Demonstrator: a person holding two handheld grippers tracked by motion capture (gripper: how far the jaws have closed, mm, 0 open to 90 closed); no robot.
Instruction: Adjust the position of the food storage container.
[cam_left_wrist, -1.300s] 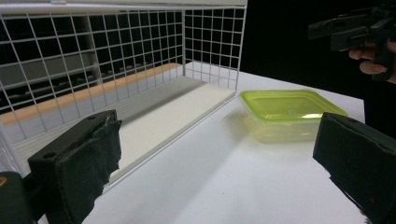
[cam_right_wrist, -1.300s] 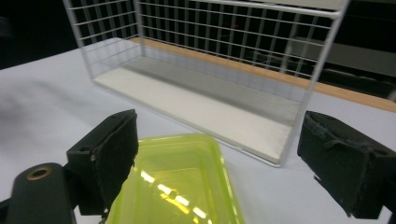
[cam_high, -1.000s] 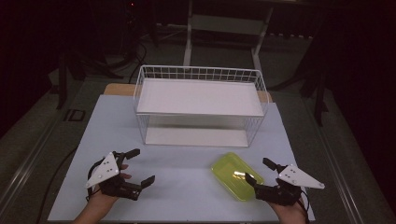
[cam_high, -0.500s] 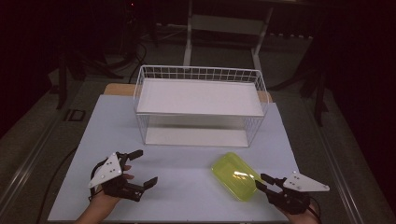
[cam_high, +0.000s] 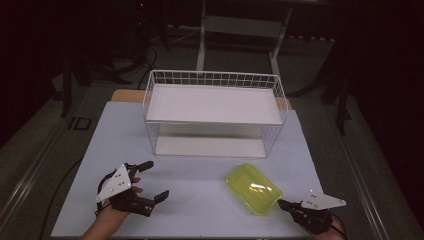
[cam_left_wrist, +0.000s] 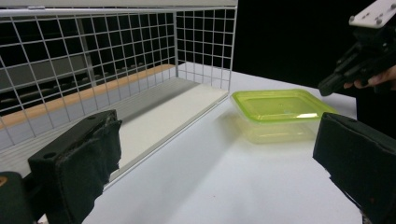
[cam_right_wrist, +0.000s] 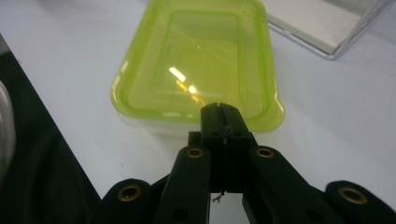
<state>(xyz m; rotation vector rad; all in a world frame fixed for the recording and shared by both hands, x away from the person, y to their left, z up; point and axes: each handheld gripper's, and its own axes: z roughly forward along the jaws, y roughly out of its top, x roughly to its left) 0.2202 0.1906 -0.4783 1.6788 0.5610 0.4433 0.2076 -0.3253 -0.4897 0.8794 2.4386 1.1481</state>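
A lime-green lidded plastic container (cam_high: 253, 188) lies on the white table, front right of centre. My right gripper (cam_high: 281, 203) is at its near right corner, jaws shut with nothing between them. In the right gripper view the shut tips (cam_right_wrist: 223, 112) hover at the near rim of the container (cam_right_wrist: 196, 65). My left gripper (cam_high: 157, 178) rests at the front left, wide open and empty. In the left gripper view its pads (cam_left_wrist: 79, 158) frame the container (cam_left_wrist: 280, 107), with the right gripper (cam_left_wrist: 359, 56) beyond it.
A white wire basket (cam_high: 215, 79) with a white board shelf stands across the back of the table; its mesh (cam_left_wrist: 116, 60) is near my left gripper. Bare white tabletop (cam_high: 200, 175) lies between the two grippers. The table's near edge is just behind both hands.
My right gripper has drawn back from the container's side toward the near edge, its jaws closing. The left gripper has hardly moved. The container stays in place.
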